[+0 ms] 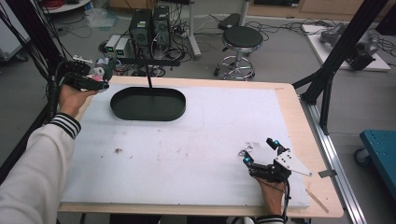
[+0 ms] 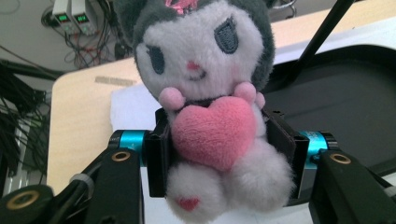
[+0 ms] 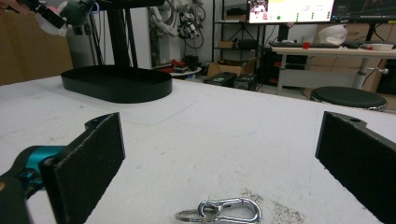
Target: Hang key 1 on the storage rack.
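Note:
A grey-and-white plush toy (image 2: 205,60) hugging a pink heart sits between the two black pads of my left gripper (image 2: 219,149), which is shut on its body. In the high view this left gripper (image 1: 100,81) holds the plush toy (image 1: 99,71) in the air at the table's far left corner, just left of a black oval tray (image 1: 147,103). My right gripper (image 1: 260,151) rests near the front right of the white mat, jaws wide open. A silver carabiner (image 3: 224,211) lies flat on the mat between and just ahead of its pads, untouched by my right gripper (image 3: 224,158).
The black oval tray (image 3: 116,84) holds nothing, and a thin black stand rises behind it. The wooden table edge (image 1: 299,116) frames the white mat. Beyond it are a stool (image 1: 240,39), power supplies and cables on the floor.

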